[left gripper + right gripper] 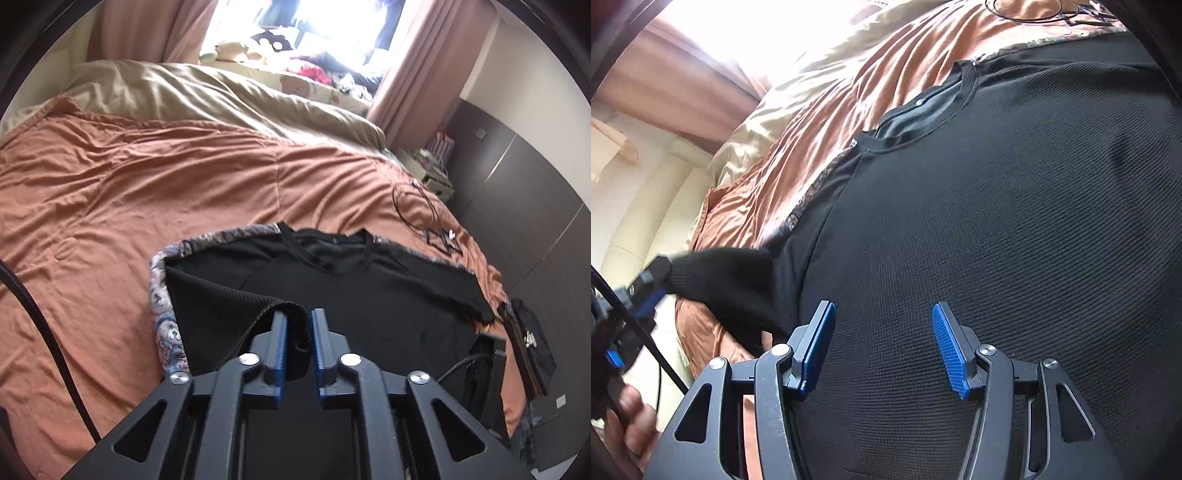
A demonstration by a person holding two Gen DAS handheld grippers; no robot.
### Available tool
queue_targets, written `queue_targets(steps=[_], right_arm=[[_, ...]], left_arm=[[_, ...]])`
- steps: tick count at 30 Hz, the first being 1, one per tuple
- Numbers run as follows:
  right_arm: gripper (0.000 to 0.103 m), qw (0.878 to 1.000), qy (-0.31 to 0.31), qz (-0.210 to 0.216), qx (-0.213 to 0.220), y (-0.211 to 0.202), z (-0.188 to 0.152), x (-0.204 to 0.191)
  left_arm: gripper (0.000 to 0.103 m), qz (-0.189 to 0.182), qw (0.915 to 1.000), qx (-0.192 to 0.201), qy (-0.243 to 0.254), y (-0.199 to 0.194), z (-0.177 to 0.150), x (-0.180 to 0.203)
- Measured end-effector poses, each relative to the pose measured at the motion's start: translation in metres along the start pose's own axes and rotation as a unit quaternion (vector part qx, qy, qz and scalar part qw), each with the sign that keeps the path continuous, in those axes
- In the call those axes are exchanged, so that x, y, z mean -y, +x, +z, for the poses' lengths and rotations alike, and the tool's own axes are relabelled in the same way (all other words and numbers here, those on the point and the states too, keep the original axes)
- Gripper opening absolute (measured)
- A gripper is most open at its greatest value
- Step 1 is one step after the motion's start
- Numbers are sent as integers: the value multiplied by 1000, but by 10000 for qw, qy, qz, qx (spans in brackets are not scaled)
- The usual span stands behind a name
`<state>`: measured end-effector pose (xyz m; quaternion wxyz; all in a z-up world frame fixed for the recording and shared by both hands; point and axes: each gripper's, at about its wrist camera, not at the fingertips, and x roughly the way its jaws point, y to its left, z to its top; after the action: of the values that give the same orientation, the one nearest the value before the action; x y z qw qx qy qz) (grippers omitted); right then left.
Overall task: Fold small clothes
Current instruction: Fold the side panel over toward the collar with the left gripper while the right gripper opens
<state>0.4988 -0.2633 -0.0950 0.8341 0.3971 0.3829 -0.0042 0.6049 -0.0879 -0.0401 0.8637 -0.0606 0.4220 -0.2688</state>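
Black T-shirt [369, 295]: lying collar-up on the orange bedspread [147, 177], patterned cloth [162, 306] showing along its edge. Left tongs [297, 325]: standing slightly parted, sleeve hem drooping between the pads. Right tongs [882, 328]: hovering released over the shirt body. Coiled black cable [417, 203]: resting nearby.
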Motion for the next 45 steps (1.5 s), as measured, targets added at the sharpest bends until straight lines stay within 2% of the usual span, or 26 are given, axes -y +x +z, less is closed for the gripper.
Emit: queue_targets(steps=[2,3,6,9,13,17,20,21,23,25,27,34,45], right_arm=[[53,10000,20,34,8,-2,1,0],[53,10000,29,51,13,-4,1,-1],[53,10000,-9,97,18,-2,0,-5],[53,9999,-88,122,-25,4,0,-6],[53,9998,-51,182,-66,12,7,-5],[53,9999,17,138,-39,15,11,-2],[53,10000,-4,30,-32,15,10,-2],[53,10000,12,7,-41,15,9,-2],[53,10000,50,32,-68,16,9,-2],[53,10000,51,36,-55,15,9,-2],[53,9999,122,55,-22,13,9,0],[53,9993,320,115,122,5,11,9],[53,9967,773,63,243,-2,11,35]], left_arm=[[56,39,10000,28,57,-4,-6,-1],[60,108,9999,78,67,-6,-8,-3],[62,417,9991,81,-44,-9,-15,-18],[61,761,9962,-42,-424,-2,-25,-43],[55,804,9924,-321,-869,16,-42,-68],[55,754,9912,-646,-879,41,-56,-69],[53,972,9872,-979,-796,61,-64,-69],[49,922,9870,-1032,-816,66,-66,-70],[27,827,9861,-1108,-920,72,-71,-76],[12,786,9853,-1135,-1008,74,-71,-80],[5,758,9877,-1000,-930,68,-64,-77],[4,658,9948,-674,-381,56,-19,-41],[4,533,9972,-446,262,94,51,9]])
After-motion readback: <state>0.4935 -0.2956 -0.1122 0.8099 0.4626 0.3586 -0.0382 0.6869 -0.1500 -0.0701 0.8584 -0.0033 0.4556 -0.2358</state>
